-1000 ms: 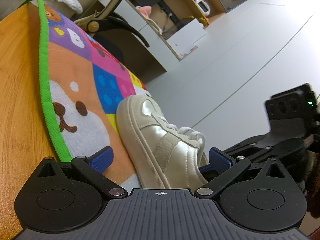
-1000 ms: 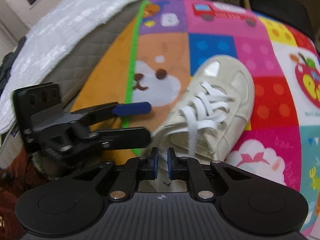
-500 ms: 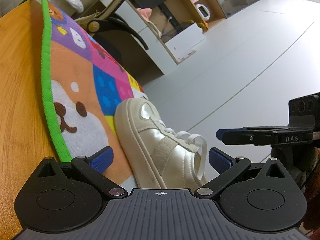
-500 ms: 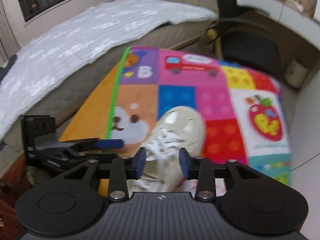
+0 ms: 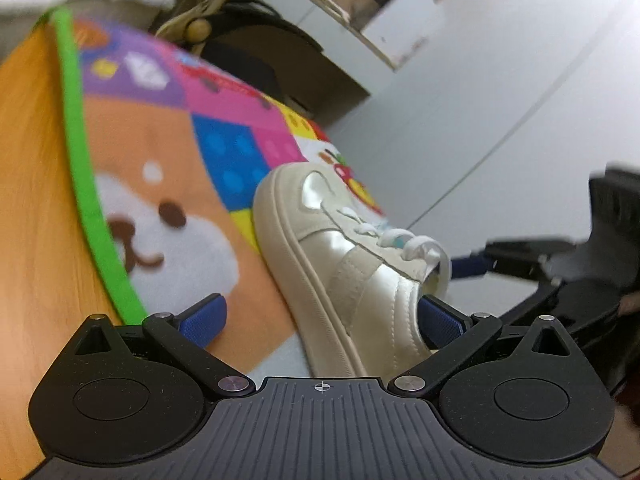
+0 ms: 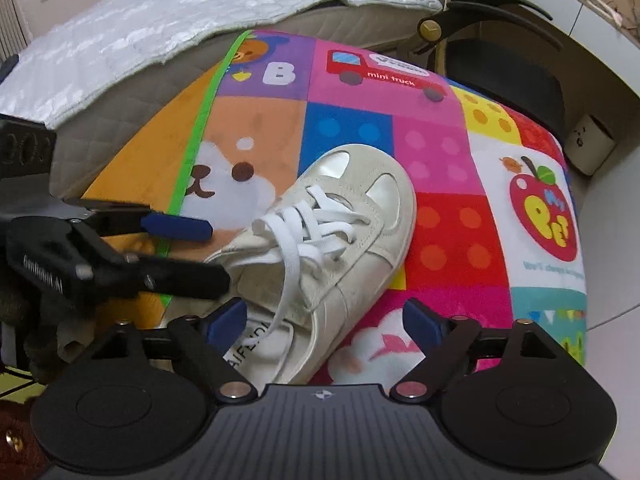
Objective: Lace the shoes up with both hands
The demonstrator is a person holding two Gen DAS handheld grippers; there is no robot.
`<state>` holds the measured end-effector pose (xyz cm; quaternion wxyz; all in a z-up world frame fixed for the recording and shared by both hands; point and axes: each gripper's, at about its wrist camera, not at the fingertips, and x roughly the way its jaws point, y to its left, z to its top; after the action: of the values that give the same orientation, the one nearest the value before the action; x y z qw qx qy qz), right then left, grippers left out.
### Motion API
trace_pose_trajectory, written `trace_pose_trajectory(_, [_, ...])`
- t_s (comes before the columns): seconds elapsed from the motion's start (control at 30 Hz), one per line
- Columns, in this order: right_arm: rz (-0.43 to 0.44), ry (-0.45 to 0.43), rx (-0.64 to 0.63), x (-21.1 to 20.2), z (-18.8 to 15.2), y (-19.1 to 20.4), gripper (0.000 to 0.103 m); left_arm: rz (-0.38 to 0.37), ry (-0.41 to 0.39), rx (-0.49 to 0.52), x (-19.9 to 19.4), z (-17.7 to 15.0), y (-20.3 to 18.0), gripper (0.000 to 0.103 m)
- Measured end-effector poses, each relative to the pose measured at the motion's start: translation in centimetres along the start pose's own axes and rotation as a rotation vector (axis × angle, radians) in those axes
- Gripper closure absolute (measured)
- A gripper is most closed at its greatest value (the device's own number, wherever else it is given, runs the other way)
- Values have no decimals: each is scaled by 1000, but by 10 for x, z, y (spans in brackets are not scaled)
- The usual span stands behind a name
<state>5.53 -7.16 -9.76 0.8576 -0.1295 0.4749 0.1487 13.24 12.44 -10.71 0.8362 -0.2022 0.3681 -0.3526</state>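
On the patchwork play mat (image 6: 440, 152), cream leather sneaker (image 6: 352, 224) lies toe toward one o'clock, white lace (image 6: 292, 256) trailing loose, left gripper (image 5: 320, 320) and right gripper (image 6: 324, 320) both spread wide astride its heel, seemingly for access.

Shoe (image 6: 340, 248) between both grippers' spread jaws

The shoe (image 6: 340, 236) pairs matt, suede-like cream panels with glossy, pearly panels that catch the light; in the left wrist view its side (image 5: 360, 280) shines like smooth synthetic leather, stitched in rows, above a smooth rubbery sole. The laces (image 6: 304, 232) are flat white woven cloth. The play mat (image 6: 460, 184) looks like soft, short-piled printed fabric, matt, with a green cloth binding. The bed cover (image 6: 160, 24) is white, puckered, quilted cloth. The left gripper (image 5: 320, 322) and right gripper (image 6: 324, 318) are matt black plastic with finely ribbed housings, shiny metal pivot pins and blue textured rubbery finger pads (image 5: 204, 316).
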Motion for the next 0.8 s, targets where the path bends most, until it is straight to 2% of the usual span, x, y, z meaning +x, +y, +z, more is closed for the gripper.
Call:
trace_pose_trajectory(0.13, [-21,-45,20,1,-6,-11,5,66,7,117,0,14,-16,0])
trace_pose_trajectory(0.3, [-31,-99,55,3,-16,-26,4,183,-17,246,-13,19,-28,0])
trace_pose_trajectory(0.4, [62,-125,153,6,-27,-44,4,161,19,191,-17,17,-19,0])
trace_pose_trajectory(0.47, [74,-164,160,6,-31,-44,4,160,31,167,-16,17,-19,0])
trace_pose_trajectory(0.63, [123,-245,200,4,-35,-51,4,163,39,201,-12,25,-34,0])
trace_pose_trajectory(0.8, [138,-271,238,17,-34,-51,4,159,41,201,-6,34,-35,0])
